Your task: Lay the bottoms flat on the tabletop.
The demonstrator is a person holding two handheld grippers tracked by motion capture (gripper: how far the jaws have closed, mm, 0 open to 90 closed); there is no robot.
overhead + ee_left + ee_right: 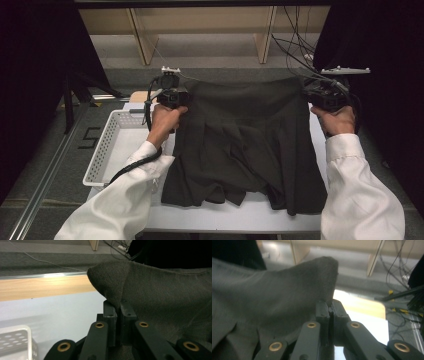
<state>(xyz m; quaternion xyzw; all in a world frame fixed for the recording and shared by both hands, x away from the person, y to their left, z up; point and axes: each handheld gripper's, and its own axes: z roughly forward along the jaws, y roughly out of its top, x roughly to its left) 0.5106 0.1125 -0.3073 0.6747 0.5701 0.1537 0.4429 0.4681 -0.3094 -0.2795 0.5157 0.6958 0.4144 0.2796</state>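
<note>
A dark grey pleated skirt hangs spread between my two grippers above the white table, its hem still draped on the tabletop. My left gripper is shut on the skirt's upper left corner. In the left gripper view the jaws pinch a fold of the skirt at the left gripper. My right gripper is shut on the upper right corner. Grey cloth of the skirt rises out of the closed jaws of the right gripper. A person's hands in white sleeves hold both tools.
A white perforated basket stands on the table's left side, beside the skirt. Wooden shelf legs and loose cables lie beyond the far edge. Black curtains close off both sides.
</note>
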